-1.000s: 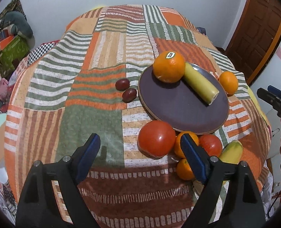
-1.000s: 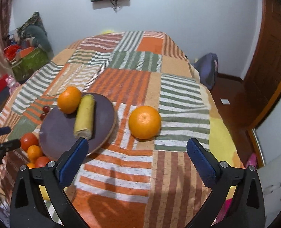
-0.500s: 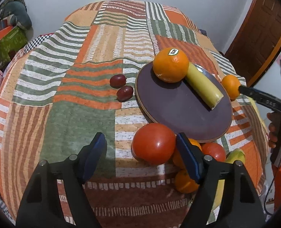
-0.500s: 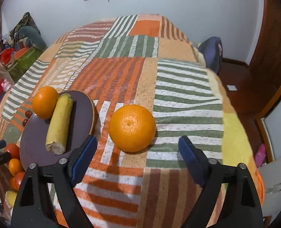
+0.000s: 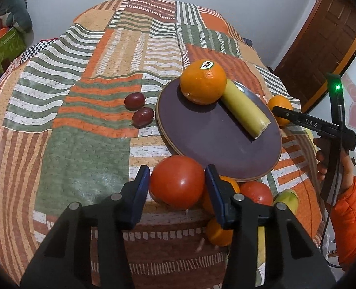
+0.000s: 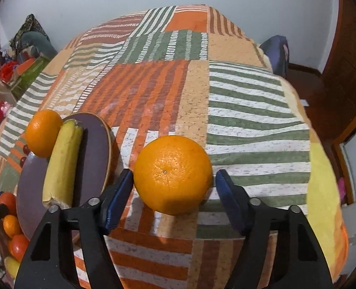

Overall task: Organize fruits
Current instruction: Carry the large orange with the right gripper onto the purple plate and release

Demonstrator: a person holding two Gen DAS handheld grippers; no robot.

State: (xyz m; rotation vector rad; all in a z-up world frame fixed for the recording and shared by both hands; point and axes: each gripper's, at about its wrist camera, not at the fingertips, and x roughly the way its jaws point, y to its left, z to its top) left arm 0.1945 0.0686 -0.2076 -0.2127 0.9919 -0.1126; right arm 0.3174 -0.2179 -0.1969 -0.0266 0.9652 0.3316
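Observation:
A dark round plate (image 5: 209, 142) on the patchwork cloth holds a stickered orange (image 5: 202, 82) and a yellow banana piece (image 5: 244, 110). My left gripper (image 5: 178, 186) has its blue pads against both sides of a big red tomato (image 5: 177, 185) lying just before the plate. My right gripper (image 6: 174, 180) is open around a loose orange (image 6: 172, 174) right of the plate (image 6: 91, 159), with small gaps at each pad. That orange (image 5: 280, 109) and the right gripper's finger also show in the left wrist view.
Two dark red grapes (image 5: 139, 108) lie left of the plate. Small oranges (image 5: 220, 233), a smaller tomato (image 5: 256, 191) and a yellow-green fruit (image 5: 285, 200) cluster by the table's near edge. A wooden door (image 5: 322, 43) stands to the right.
Both grippers moved forward and narrowed. The left pads came in against the big tomato. The right pads now flank the loose orange.

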